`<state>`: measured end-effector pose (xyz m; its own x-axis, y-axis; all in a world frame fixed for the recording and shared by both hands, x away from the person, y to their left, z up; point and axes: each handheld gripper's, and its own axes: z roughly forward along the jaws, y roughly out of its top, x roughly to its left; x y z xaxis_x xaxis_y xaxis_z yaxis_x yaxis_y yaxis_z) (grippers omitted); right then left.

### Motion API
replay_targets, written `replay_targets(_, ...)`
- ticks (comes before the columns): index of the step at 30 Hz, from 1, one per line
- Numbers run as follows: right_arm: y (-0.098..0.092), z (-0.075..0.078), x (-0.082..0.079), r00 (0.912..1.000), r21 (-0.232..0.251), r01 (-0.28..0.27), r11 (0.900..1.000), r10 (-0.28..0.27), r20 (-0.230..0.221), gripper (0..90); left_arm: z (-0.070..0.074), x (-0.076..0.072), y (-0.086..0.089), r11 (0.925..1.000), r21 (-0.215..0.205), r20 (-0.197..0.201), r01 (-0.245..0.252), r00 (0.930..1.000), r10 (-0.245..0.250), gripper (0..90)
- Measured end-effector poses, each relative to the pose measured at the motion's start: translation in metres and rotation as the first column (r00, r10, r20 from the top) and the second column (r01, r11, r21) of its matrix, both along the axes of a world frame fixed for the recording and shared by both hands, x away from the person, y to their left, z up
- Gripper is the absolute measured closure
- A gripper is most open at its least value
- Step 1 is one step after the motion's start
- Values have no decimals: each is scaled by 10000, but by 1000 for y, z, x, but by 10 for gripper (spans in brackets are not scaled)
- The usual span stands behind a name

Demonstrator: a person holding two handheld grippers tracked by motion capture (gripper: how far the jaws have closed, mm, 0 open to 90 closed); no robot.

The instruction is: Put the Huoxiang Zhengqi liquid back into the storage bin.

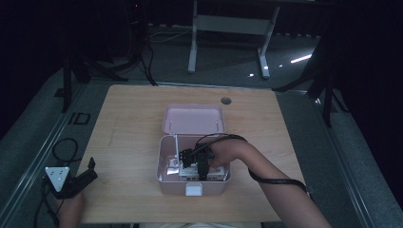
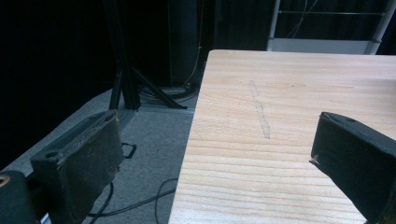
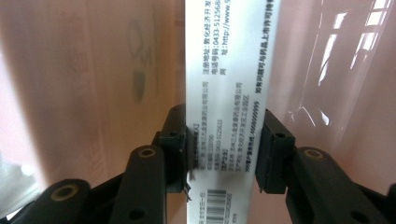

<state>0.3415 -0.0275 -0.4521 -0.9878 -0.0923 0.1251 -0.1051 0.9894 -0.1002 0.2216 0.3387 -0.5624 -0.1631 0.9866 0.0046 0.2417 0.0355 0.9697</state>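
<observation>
Pink box [image 1: 192, 187] seen near front-centre of counter [image 1: 128, 142], lid [image 1: 193, 118] swung open and laid back toward far side. White latch [image 1: 194, 190] noted on front wall.

R gripper [image 1: 203, 167] lowered into the box, held by hand [image 1: 223, 154] reaching in from the right; cable looped over the wrist. In right gripper view, white carton [image 3: 229, 93] clamped betw. the jaws: both pads pressed against its long sides. Carton carries black print and a barcode at its near end; text runs lengthwise. Pink box wall seen behind it on both sides, w/ bright reflections at right. In high view, carton [image 1: 190, 172] lies among other white packs in the box bottom; exact count can't be told. Thin white rod stands upright at box's back-left corner.

L gripper [image 1: 78, 183] held at counter's front-left edge, well apart from the box, grey three-cornered plate on top. In left gripper view its jaws stand wide apart, nothing betw. them; left one hangs over the floor, right one over bare wood. Faint streak [image 2: 260, 109] marked on the counter ahead.
</observation>
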Motion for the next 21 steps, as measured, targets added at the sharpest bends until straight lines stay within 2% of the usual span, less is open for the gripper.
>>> replay_targets(2,-2,8,0,10000,192,9,9998,-9,-4,547,0,0,0,10000,2,-1,3,10000,-3,24)
replay_targets(5,-5,19,-1,10000,350,-19,9994,20,-31,547,0,0,0,10000,4,0,1,10000,-1,24)
replay_targets(8,-11,32,0,9999,525,6,9986,-12,132,547,0,0,0,10000,-14,22,-5,10000,5,24)
replay_targets(13,-27,58,4,9986,1136,301,9931,-347,389,514,0,0,0,10000,4,6,1,10000,-1,24)
replay_targets(17,-46,77,10,9948,1755,517,9831,-662,777,472,0,0,0,10000,1,2,-7,10000,7,24)
replay_targets(20,-63,88,14,9873,2342,618,9702,-939,1282,430,0,0,0,10000,3,12,-14,10000,14,24)
replay_targets(21,-69,90,15,9850,2571,767,9633,-1131,1301,399,0,0,0,10000,8,11,-12,10000,12,24)
